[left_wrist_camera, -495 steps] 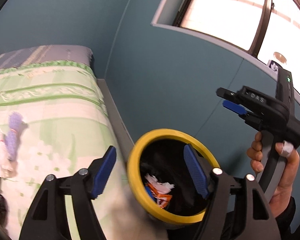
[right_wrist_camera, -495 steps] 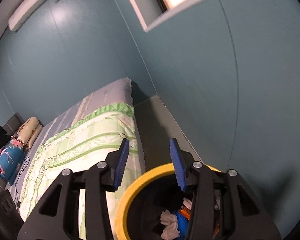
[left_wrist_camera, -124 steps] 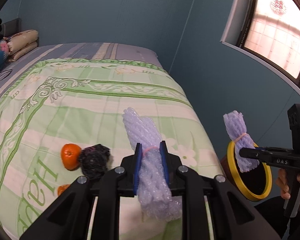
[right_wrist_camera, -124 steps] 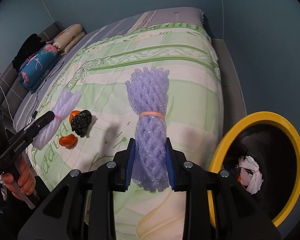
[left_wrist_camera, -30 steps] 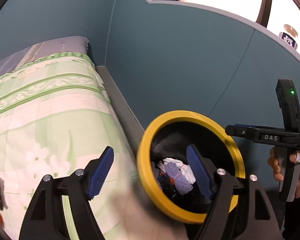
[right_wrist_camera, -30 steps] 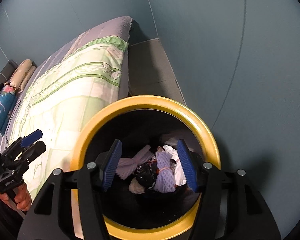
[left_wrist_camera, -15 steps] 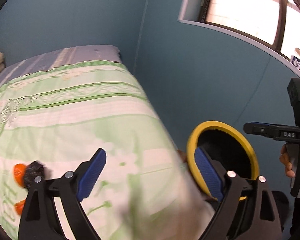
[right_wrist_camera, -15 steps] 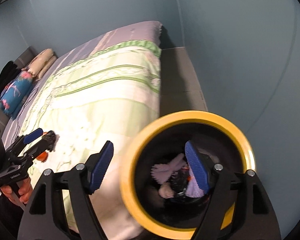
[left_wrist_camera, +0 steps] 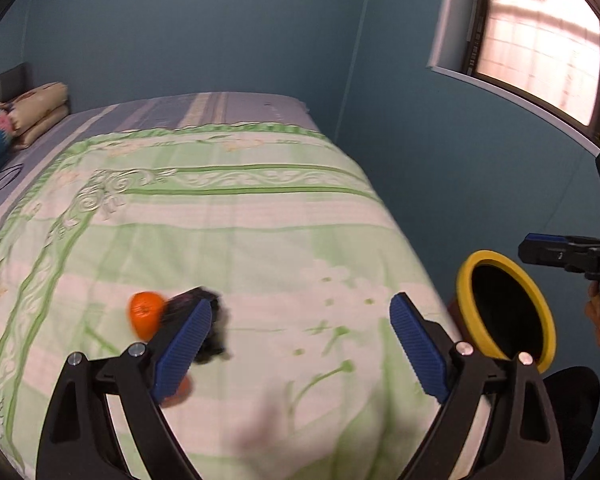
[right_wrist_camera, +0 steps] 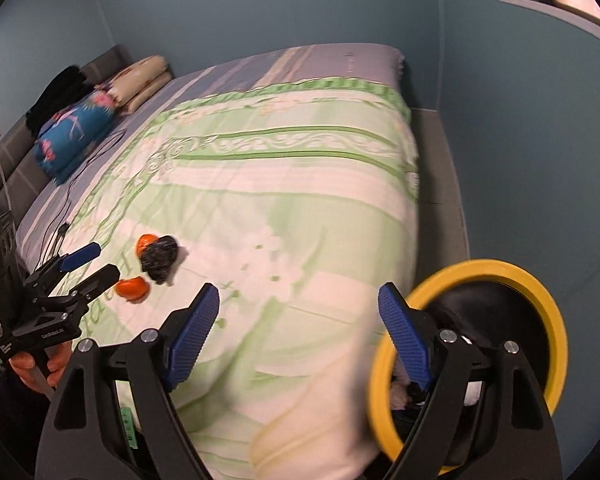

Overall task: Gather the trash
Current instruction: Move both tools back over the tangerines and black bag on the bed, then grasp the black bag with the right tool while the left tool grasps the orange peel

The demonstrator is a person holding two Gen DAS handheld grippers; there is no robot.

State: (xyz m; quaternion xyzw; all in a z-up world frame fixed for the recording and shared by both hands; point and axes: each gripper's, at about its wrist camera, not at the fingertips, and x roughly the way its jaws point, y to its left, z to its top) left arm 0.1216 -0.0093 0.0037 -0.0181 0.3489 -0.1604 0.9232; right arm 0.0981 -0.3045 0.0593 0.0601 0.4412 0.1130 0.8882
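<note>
Nearest me, at the foot of the bed, my left gripper (left_wrist_camera: pixel 300 344) is spread wide with nothing between its blue pads, and my right gripper (right_wrist_camera: pixel 298 336) is just as wide and just as empty. I hold both open because I judge the next pick-ups are ahead and I want the jaws ready before they reach anything.

Just beside my right gripper, off the bed's corner, stands the yellow-rimmed bin (right_wrist_camera: pixel 540 292). Its mouth is tilted toward me, and pale crumpled scraps show inside, behind my right finger. It sits close to the mattress edge, which I take as deliberate: a short carry from quilt to bin.

A little farther out, on the green-and-white quilt (right_wrist_camera: pixel 300 184), lies what is left to collect: a crumpled black wad (right_wrist_camera: pixel 160 258) with one orange piece (right_wrist_camera: pixel 145 242) touching its far side and another orange piece (right_wrist_camera: pixel 132 288) just beside it, nearer me. My left gripper points at this cluster, so I judge it is mine to take from that side.

Farthest off, folded pillows (right_wrist_camera: pixel 140 80) lie stacked at the head of the bed, well apart from the trash.
</note>
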